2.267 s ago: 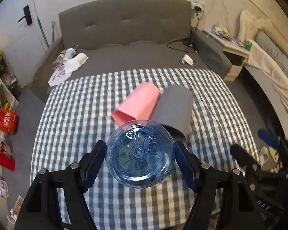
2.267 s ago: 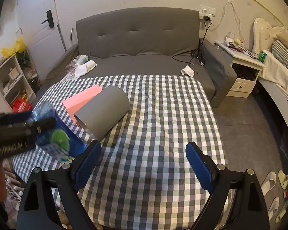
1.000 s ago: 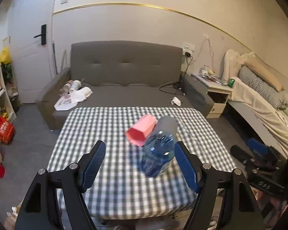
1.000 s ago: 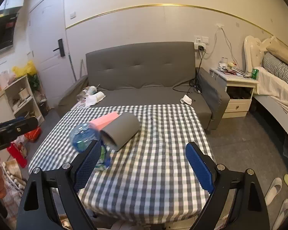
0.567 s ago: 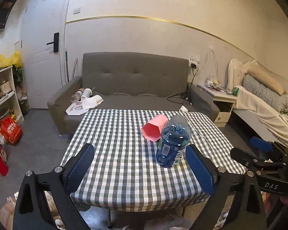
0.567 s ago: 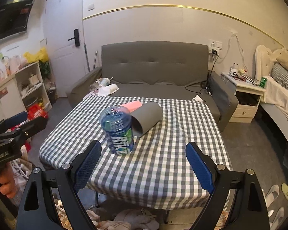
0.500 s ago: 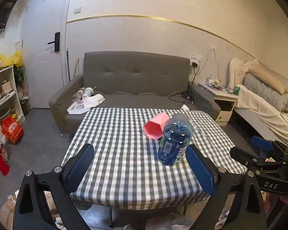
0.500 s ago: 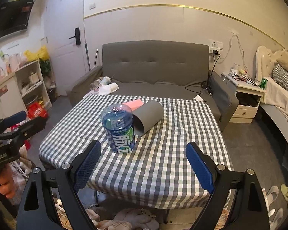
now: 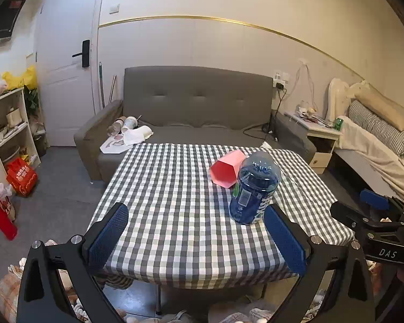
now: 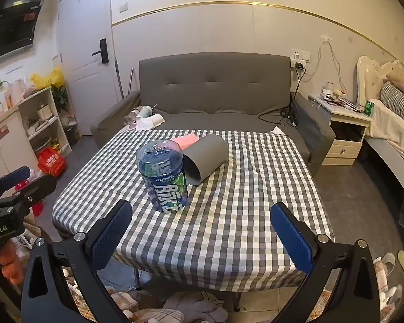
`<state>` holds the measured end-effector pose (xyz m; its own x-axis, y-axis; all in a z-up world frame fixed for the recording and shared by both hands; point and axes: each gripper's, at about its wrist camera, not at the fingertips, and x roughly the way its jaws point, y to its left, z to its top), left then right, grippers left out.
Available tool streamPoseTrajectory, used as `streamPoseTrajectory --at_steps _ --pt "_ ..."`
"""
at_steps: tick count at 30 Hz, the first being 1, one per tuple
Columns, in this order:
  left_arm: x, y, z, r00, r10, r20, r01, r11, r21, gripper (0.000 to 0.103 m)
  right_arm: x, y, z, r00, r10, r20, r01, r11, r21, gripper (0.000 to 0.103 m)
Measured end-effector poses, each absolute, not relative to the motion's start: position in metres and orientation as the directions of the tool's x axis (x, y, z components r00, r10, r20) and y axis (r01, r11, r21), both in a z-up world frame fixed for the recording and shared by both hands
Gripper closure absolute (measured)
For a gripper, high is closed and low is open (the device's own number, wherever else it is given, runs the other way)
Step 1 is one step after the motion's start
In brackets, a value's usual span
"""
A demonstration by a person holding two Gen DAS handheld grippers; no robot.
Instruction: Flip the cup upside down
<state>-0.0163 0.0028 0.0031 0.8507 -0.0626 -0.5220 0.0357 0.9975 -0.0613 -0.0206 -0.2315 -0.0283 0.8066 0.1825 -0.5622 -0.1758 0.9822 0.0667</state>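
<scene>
A blue clear plastic cup [image 9: 253, 188] [image 10: 163, 175] with a green and white label stands mouth-down on the checked table [image 9: 175, 202] [image 10: 242, 202]. Behind it a pink cup [image 9: 226, 168] [image 10: 185, 138] and a grey cup [image 10: 206, 158] lie on their sides. My left gripper [image 9: 196, 238] is open, held back at the table's near edge with nothing between its fingers. My right gripper [image 10: 200, 235] is also open and empty, low at the table's front edge. Each gripper shows at the edge of the other's view.
A grey sofa [image 9: 196, 113] with bottles and paper on its seat stands behind the table. A white nightstand [image 10: 344, 129] and a bed [image 9: 377, 140] are at the right. Shelves [image 10: 37, 123] and red bags [image 9: 21, 176] are at the left. Slippers [image 10: 390, 261] lie on the floor.
The left gripper held the blue cup above the table, set it mouth-down, opened and drew back. Both grippers have pulled away from the table.
</scene>
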Motion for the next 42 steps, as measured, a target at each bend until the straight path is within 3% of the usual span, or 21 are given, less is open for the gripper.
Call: streamPoseTrajectory --at_steps 42 --pt "-0.0179 0.0024 0.0062 0.852 -0.056 -0.52 0.029 0.998 -0.061 0.0 -0.0207 -0.2331 -0.0305 0.805 0.174 -0.567 -0.171 0.984 0.059 0.0"
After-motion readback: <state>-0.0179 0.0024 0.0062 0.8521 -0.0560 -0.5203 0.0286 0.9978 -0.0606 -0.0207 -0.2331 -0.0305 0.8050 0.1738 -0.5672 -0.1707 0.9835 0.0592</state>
